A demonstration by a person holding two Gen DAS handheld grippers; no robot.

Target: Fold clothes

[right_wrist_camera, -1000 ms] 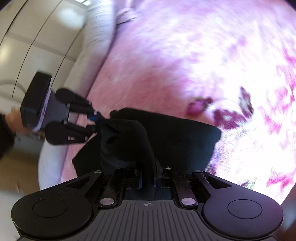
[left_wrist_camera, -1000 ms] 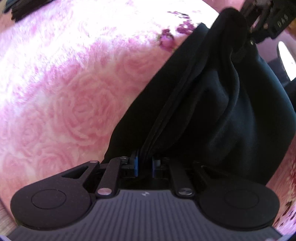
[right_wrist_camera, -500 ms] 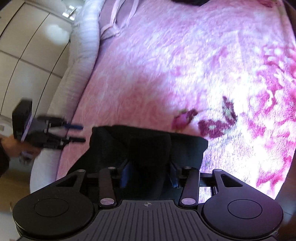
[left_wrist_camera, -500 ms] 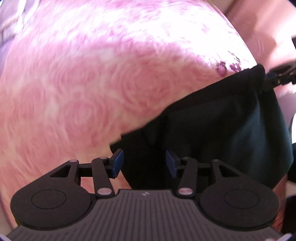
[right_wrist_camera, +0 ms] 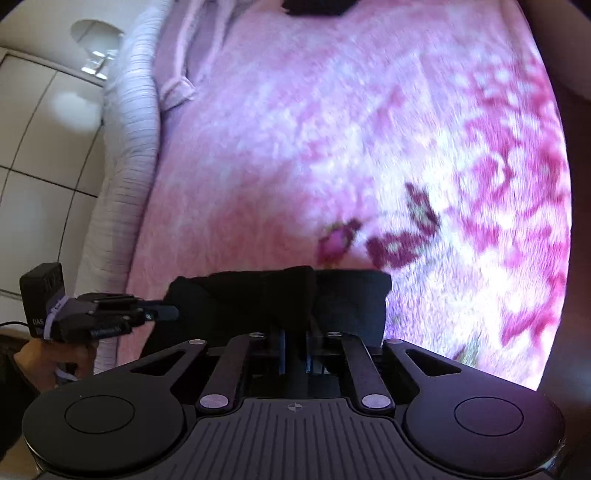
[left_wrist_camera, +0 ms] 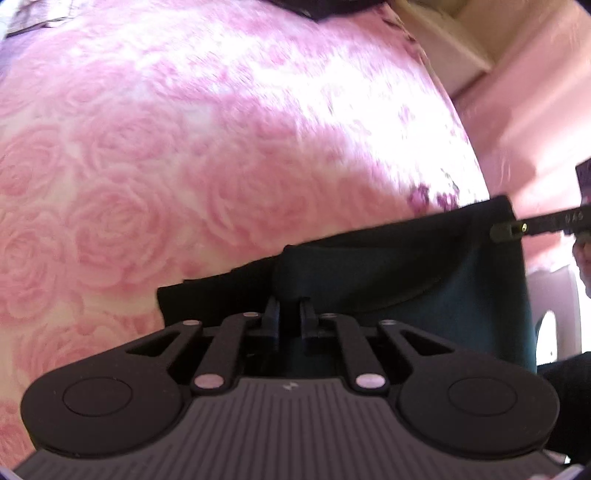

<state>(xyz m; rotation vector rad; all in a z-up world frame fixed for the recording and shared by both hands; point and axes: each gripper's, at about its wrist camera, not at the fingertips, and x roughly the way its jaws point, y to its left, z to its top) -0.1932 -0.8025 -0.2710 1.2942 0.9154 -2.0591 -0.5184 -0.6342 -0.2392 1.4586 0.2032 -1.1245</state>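
— Left wrist view first: what is the left gripper [left_wrist_camera: 289, 314] doing?

— Its two fingers are drawn close together with a fold of the dark garment [left_wrist_camera: 406, 280] pinched between them. The cloth spreads away to the right of the fingers, over the pink rose-patterned blanket [left_wrist_camera: 184, 166].

— And the other tool?

— The right gripper [right_wrist_camera: 295, 345] is likewise clamped; a dark strip of the same garment [right_wrist_camera: 280, 295] runs up between its blue-lined fingers. From the left camera, its tip shows at the far right edge, touching the garment's upper corner, with part of the person's hand [left_wrist_camera: 583, 264] behind it.

— Where does the garment sit?

— At the near edge of the blanket [right_wrist_camera: 295, 147], a compact dark shape just in front of both tools, beside the darker magenta flower print. From the right camera the left gripper reaches in from the left, touching the garment's left end, held by a hand [right_wrist_camera: 55, 356].

— Anything else about?

— A pale ribbed bolster [right_wrist_camera: 129, 147] along the blanket's left side, white cupboard doors [right_wrist_camera: 37, 129] beyond it, and another dark item [right_wrist_camera: 317, 7] at the far end, cut off by the frame.
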